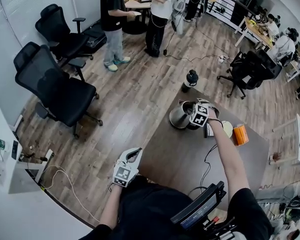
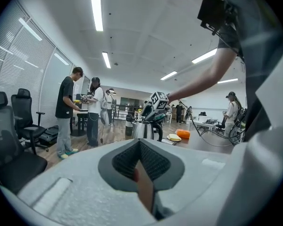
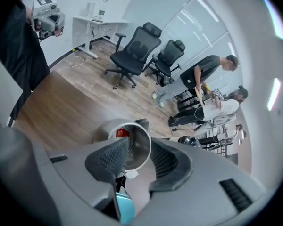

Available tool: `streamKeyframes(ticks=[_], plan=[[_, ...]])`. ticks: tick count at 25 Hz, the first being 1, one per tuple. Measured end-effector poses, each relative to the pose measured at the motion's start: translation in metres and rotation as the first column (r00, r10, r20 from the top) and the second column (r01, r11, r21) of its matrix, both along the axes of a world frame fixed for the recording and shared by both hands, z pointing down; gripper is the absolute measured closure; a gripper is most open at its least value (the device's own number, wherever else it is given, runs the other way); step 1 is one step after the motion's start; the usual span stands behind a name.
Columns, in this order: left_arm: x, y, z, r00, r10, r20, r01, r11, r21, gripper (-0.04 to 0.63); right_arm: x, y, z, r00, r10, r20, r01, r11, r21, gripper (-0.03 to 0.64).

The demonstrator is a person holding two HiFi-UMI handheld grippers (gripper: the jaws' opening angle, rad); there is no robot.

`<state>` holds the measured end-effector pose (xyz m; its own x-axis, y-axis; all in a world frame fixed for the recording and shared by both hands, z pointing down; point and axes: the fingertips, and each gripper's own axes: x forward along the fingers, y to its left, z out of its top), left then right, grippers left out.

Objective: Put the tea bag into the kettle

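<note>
A steel kettle [image 1: 180,115] stands open on the dark table [image 1: 175,159]. My right gripper [image 1: 200,115] hangs just above its mouth, pointing steeply down. In the right gripper view the right gripper [image 3: 139,149] is open, with the kettle [image 3: 134,147] mouth showing between its pads and nothing held. A small red thing [image 3: 122,133] shows inside the far rim; I cannot tell what it is. A small white tag [image 3: 132,174] lies by the kettle's near side. My left gripper [image 1: 132,156] is off the table's near left edge, roughly level and shut [image 2: 140,147], facing the kettle [image 2: 144,130].
A black bottle [image 1: 190,78] stands at the table's far corner. A pale plate [image 1: 227,129] and an orange container [image 1: 240,134] sit right of the kettle. A cable [image 1: 207,164] runs over the table. Black office chairs [image 1: 55,89] and standing people [image 1: 112,19] are beyond.
</note>
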<state>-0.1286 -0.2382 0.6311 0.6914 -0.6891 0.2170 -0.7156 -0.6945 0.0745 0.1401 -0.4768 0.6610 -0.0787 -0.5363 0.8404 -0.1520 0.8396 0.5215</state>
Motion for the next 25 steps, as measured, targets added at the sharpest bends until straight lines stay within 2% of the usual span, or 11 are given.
streamKeyframes(ticks=[8, 12, 17, 21, 25], plan=[[0.017, 0.004, -0.006, 0.996, 0.087, 0.023, -0.088, 0.996, 0.027, 0.592, -0.008, 0.031, -0.038, 0.979, 0.057, 0.194, -0.095, 0.977, 0.19, 0.468], [0.028, 0.007, -0.01, 0.991, 0.133, 0.033, -0.134, 0.99, 0.039, 0.592, -0.008, 0.056, -0.05, 0.945, 0.092, 0.313, -0.177, 0.95, 0.256, 0.468], [0.043, 0.018, -0.01, 0.981, 0.191, 0.042, -0.193, 0.98, 0.044, 0.592, -0.015, 0.102, -0.056, 0.87, 0.121, 0.477, -0.282, 0.917, 0.281, 0.468], [0.057, 0.025, -0.009, 0.968, 0.244, 0.055, -0.247, 0.968, 0.048, 0.592, -0.028, 0.14, -0.06, 0.774, 0.131, 0.619, -0.362, 0.894, 0.264, 0.468], [0.068, 0.03, -0.014, 0.958, 0.281, 0.06, -0.284, 0.957, 0.062, 0.592, -0.045, 0.179, -0.067, 0.683, 0.115, 0.721, -0.419, 0.87, 0.258, 0.469]])
